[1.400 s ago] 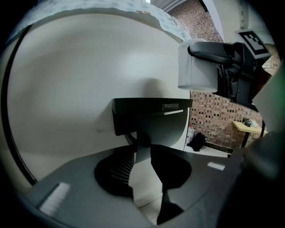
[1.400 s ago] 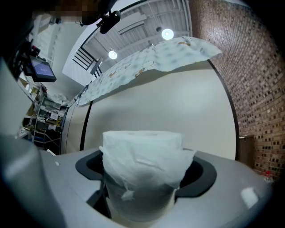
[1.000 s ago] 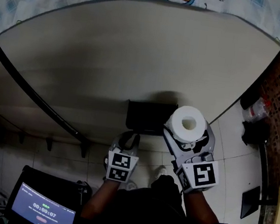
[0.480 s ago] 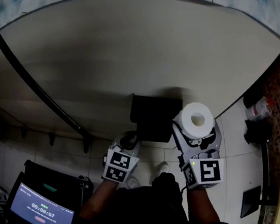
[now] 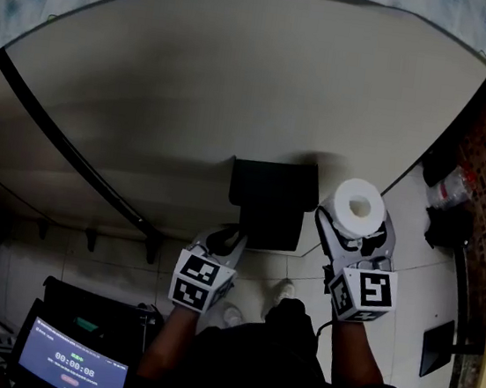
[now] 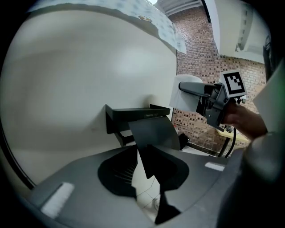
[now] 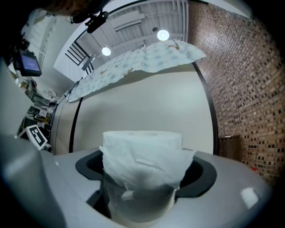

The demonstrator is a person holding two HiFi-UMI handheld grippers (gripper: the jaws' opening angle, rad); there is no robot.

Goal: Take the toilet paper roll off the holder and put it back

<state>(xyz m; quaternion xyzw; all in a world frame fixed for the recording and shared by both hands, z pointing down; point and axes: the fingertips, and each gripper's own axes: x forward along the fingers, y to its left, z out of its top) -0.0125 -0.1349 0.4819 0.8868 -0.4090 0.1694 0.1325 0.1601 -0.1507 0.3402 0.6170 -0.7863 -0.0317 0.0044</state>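
From the head view, the black holder (image 5: 267,183) sat on the pale wall (image 5: 240,82). The toilet paper roll (image 5: 357,205) was off the holder, at its 3 o'clock, with its hollow core facing up. The right hand-held gripper (image 5: 355,221) clasped the roll from both sides. The left hand-held gripper (image 5: 224,238) waited at the holder's 7 o'clock, under the hanging flap (image 5: 272,230).

In the left gripper view, the flap (image 6: 153,133) dropped from the holder (image 6: 133,113) into the left hand-held gripper (image 6: 149,171). Its jaws had just been opening and stood slightly parted. Floor showed through the gap, so the pads did not seem to pinch the flap. At 2 o'clock, the right hand-held gripper (image 6: 209,100) carried the roll (image 6: 178,95).

In the right gripper view, the right hand-held gripper (image 7: 142,178) was clenched on the roll (image 7: 142,151), and a loose sheet draped over the front.

The roll looked light, soft and easy to crush, and its outer sheet could snag or unwind. A gentle hold across its round sides, keeping the core free for the holder, seemed best.
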